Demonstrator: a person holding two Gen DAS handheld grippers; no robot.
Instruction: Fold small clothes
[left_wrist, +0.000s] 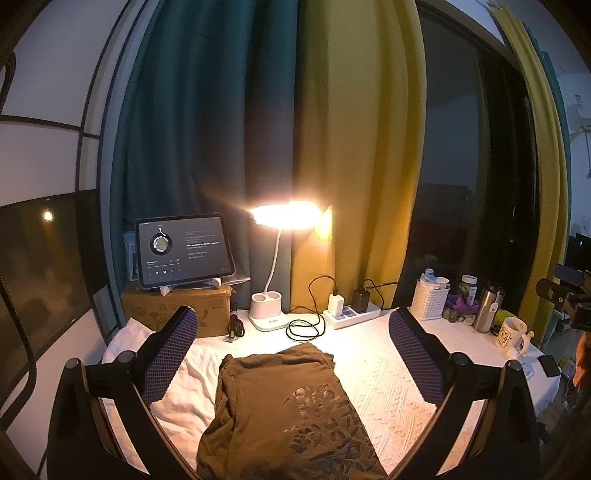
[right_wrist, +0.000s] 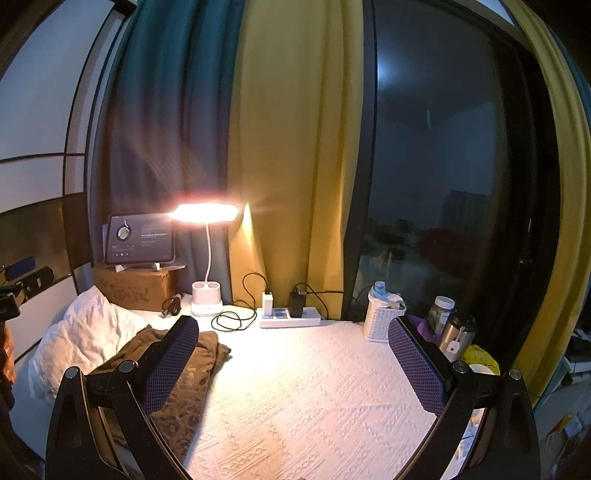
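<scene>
A brown printed garment (left_wrist: 280, 410) lies folded on the white textured table cover (left_wrist: 376, 369). My left gripper (left_wrist: 293, 354) is open and empty, held above the garment with a finger on each side of it. In the right wrist view the garment (right_wrist: 184, 373) lies at the left, partly behind the left finger. My right gripper (right_wrist: 293, 358) is open and empty over bare table cover (right_wrist: 314, 387), to the right of the garment. A crumpled white cloth (right_wrist: 85, 332) lies left of the garment; it also shows in the left wrist view (left_wrist: 184, 395).
At the table's back stand a lit desk lamp (left_wrist: 269, 314), a power strip (left_wrist: 351, 314) with chargers and a coiled cable (left_wrist: 306, 328), and a tablet (left_wrist: 183, 251) on a cardboard box (left_wrist: 177, 310). At right are a white basket (left_wrist: 430, 299), jars, a steel flask (left_wrist: 487, 306) and a mug (left_wrist: 511, 336).
</scene>
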